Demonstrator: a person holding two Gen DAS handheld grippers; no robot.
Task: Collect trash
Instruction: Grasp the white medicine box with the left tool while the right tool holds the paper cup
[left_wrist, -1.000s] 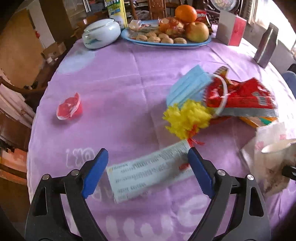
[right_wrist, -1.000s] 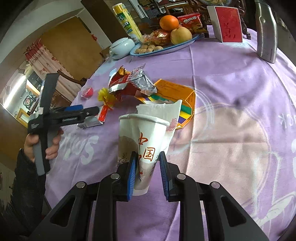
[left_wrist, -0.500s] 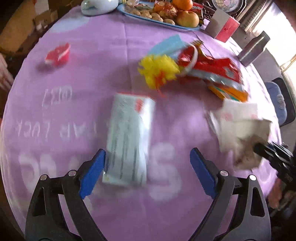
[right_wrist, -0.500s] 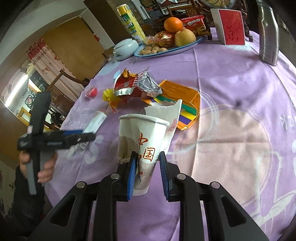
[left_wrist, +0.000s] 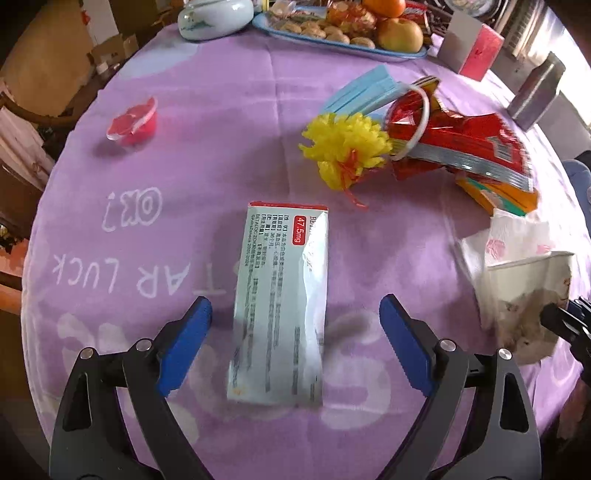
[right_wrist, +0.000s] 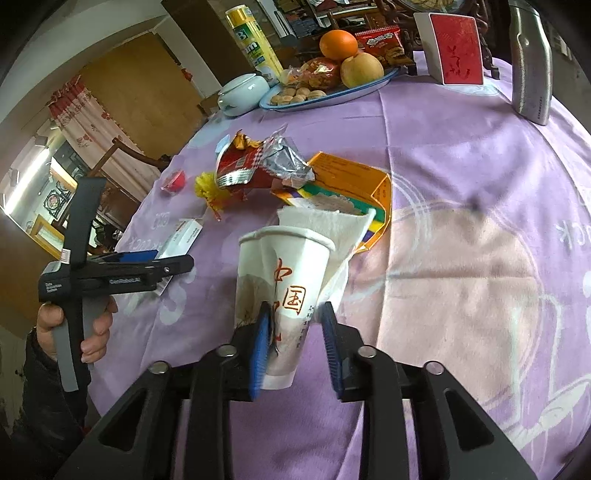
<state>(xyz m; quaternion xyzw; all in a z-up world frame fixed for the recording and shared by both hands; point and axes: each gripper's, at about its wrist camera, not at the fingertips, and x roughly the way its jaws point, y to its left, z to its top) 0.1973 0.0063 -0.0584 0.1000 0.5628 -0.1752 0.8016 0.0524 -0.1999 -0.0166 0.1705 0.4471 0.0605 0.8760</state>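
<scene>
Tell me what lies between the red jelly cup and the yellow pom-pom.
Nothing: between the red jelly cup and the yellow pom-pom lies only bare purple tablecloth, clearest in the left wrist view.

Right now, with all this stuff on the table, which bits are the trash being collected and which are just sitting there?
Trash:
paper cup, between the opening right gripper jaws
tissue
medicine box, under the open left gripper
face mask
red wrapper
yellow pompom
orange carton
jelly cup

Just sitting there:
fruit tray
flask
white pot
red card
</scene>
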